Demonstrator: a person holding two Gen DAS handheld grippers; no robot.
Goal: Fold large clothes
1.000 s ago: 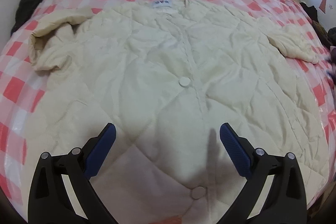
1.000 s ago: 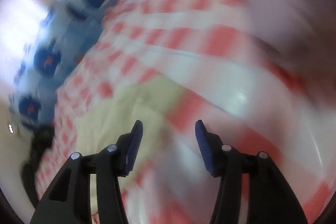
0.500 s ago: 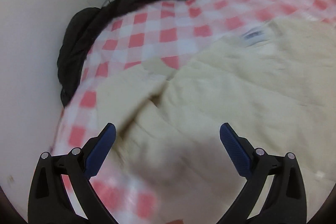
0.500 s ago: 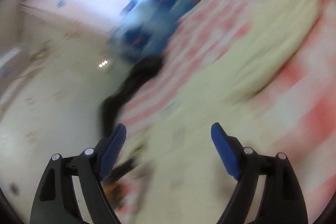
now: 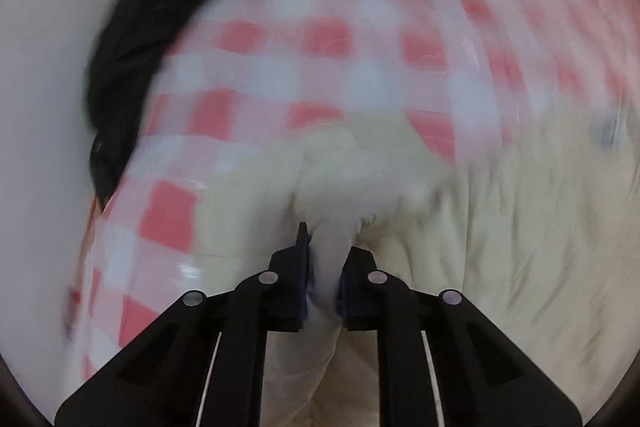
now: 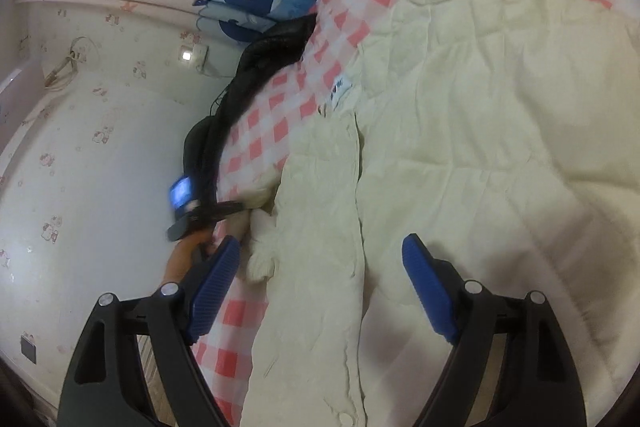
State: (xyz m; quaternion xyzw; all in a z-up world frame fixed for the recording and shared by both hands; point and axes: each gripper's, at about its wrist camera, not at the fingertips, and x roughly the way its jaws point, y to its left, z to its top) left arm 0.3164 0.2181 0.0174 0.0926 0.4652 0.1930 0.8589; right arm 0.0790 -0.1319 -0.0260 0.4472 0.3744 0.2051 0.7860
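Now | left hand-held gripper point(image 5: 323, 269) clamped on jacket point(image 5: 500, 227) sleeve | right hand-held gripper point(image 6: 320, 283) apart above jacket

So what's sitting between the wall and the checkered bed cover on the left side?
A black garment lies bunched along that gap, between the wall and the checkered bed cover, clearest in the right wrist view.

Only writing anywhere is on the small white neck label point(image 6: 340, 92) sewn inside the collar of the cream quilted jacket point(image 6: 460, 131), seen from the right wrist camera. It has dark blue print, but it's too small and blurry to read. Nothing else carries text.
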